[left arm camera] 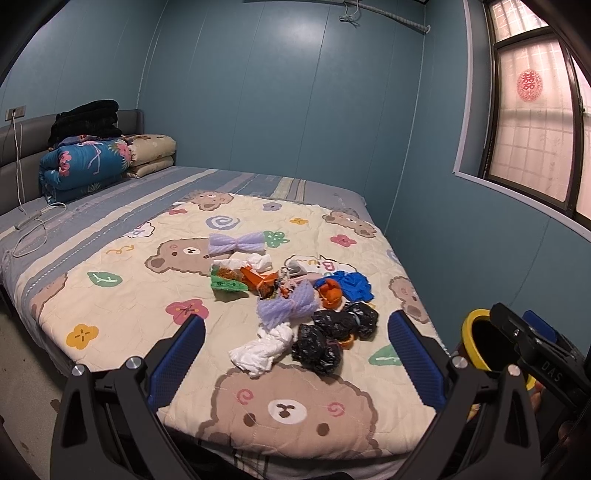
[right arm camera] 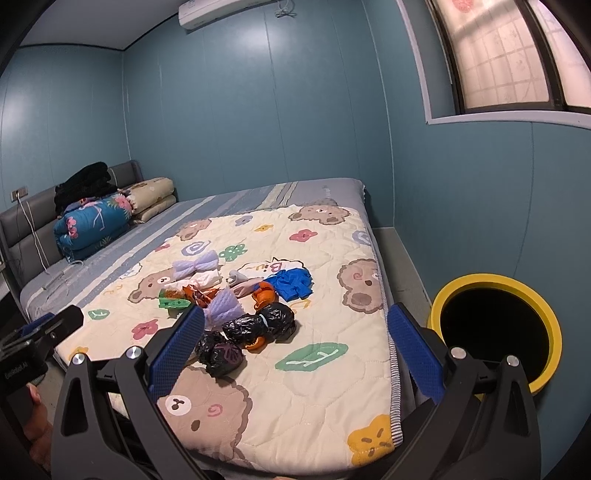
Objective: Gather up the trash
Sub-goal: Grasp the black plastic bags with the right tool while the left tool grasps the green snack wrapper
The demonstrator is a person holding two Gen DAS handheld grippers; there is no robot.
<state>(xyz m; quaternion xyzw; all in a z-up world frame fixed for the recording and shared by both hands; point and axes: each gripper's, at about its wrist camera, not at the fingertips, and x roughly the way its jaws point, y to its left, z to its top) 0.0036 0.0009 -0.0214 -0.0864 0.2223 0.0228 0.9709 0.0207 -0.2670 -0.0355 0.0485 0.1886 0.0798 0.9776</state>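
both grippers hover above the near end of the bed, level, fingers pointing forward over the bear-print quilt. the left gripper has its blue pads spread wide, holding nothing; the right gripper is spread the same, empty. the trash pile lies mid-quilt: black bags, white tissue, purple mesh, orange scraps. only the right view shows the yellow-rimmed bin fully, on the floor beside the bed, and an air conditioner.
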